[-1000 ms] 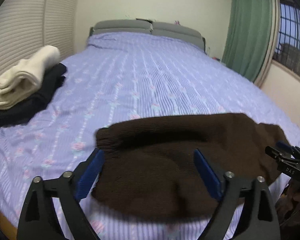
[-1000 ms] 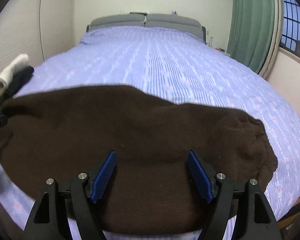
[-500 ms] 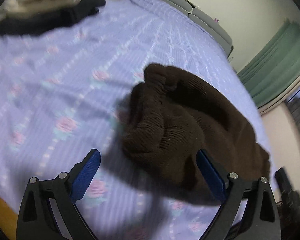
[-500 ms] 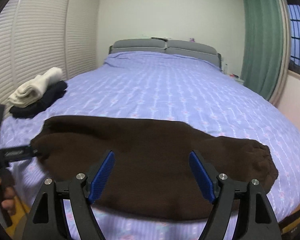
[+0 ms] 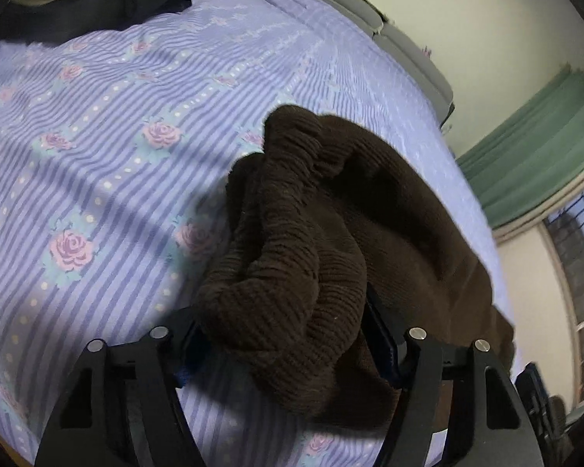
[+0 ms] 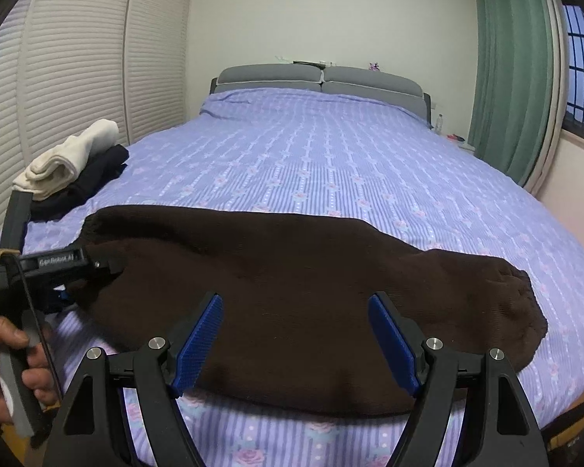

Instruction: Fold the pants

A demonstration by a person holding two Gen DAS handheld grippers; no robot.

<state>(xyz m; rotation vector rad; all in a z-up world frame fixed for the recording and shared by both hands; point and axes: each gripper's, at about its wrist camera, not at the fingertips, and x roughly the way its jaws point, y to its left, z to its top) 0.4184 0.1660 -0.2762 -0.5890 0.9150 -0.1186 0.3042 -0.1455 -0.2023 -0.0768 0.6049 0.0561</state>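
Brown knit pants (image 6: 292, 292) lie across the near end of the bed (image 6: 331, 163), long axis running left to right, on the purple striped sheet with rose print. Right end rounded and bunched near the right edge of the mattress; left end is a ribbed, gathered hem.

Left gripper (image 5: 288, 334): its jaws have just been closing, and the bunched ribbed left end of the pants sits between the two fingers. In the left wrist view the fabric bulges up and over the gap, hiding most of both blue pads; it fills the space from one finger to the other and appears pinched there. Seen from the right wrist view, the same gripper (image 6: 109, 262) comes in from the left at the garment's left end, held by the person's left hand (image 6: 7, 354) on the grey handle. Its tips are lost against the dark knit from that side.

Right gripper (image 6: 296, 340): fingers spread wide, blue pads (image 6: 198, 338) both clear. The near middle stretch of the pants shows in the gap between them, lying flat on the sheet. The pads do not press on the cloth; whether the tips touch it I cannot tell.

Far left on the bed, well apart from the pants: a folded cream garment (image 6: 70, 159) stacked on a folded dark garment (image 6: 85, 186). Grey headboard (image 6: 319, 78) at the far end. Green curtain (image 6: 514, 78) to the right, louvred closet doors (image 6: 78, 58) to the left.
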